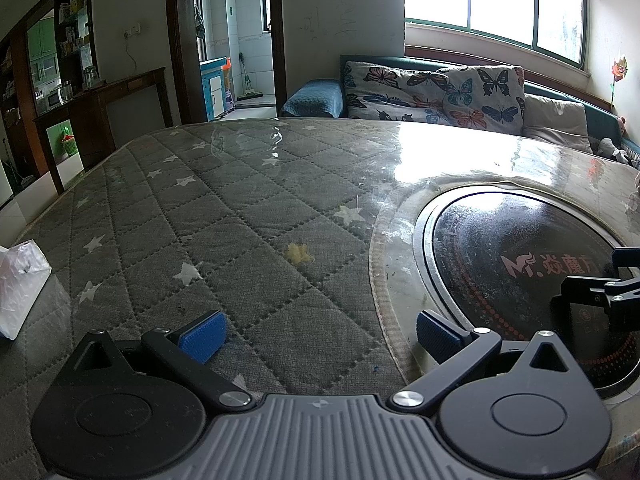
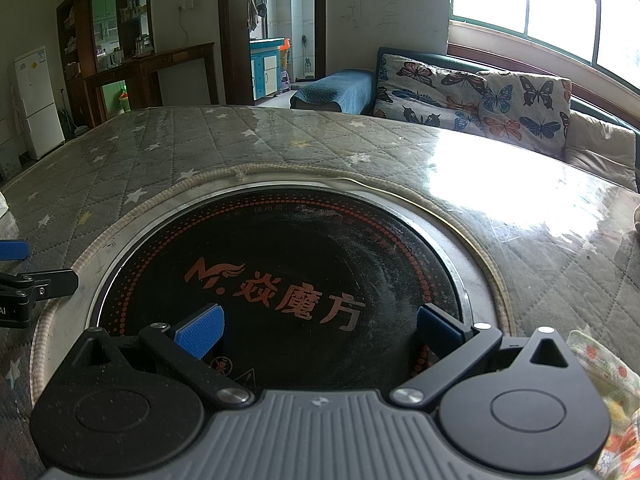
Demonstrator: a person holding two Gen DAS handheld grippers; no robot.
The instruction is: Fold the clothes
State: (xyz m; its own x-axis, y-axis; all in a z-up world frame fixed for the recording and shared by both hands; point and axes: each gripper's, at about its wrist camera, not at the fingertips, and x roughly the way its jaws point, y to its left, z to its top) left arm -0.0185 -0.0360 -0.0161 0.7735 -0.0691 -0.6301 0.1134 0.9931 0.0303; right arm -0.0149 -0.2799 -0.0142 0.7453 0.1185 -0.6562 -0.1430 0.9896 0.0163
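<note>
A light garment with orange and green print (image 2: 604,392) shows only as a strip at the right edge of the right wrist view, beside my right gripper. My right gripper (image 2: 320,332) is open and empty over the black round cooktop (image 2: 304,264). My left gripper (image 1: 320,334) is open and empty over the grey quilted star-pattern table cover (image 1: 224,208), at the cooktop's left rim. The right gripper's side also shows in the left wrist view (image 1: 600,292). The left gripper's side shows in the right wrist view (image 2: 24,280).
The cooktop (image 1: 520,264) is set into the table under a clear glossy sheet. A white plastic bag (image 1: 20,284) lies at the table's left edge. A sofa with butterfly cushions (image 1: 440,92) stands behind the table, and a dark wooden cabinet (image 1: 100,112) at the far left.
</note>
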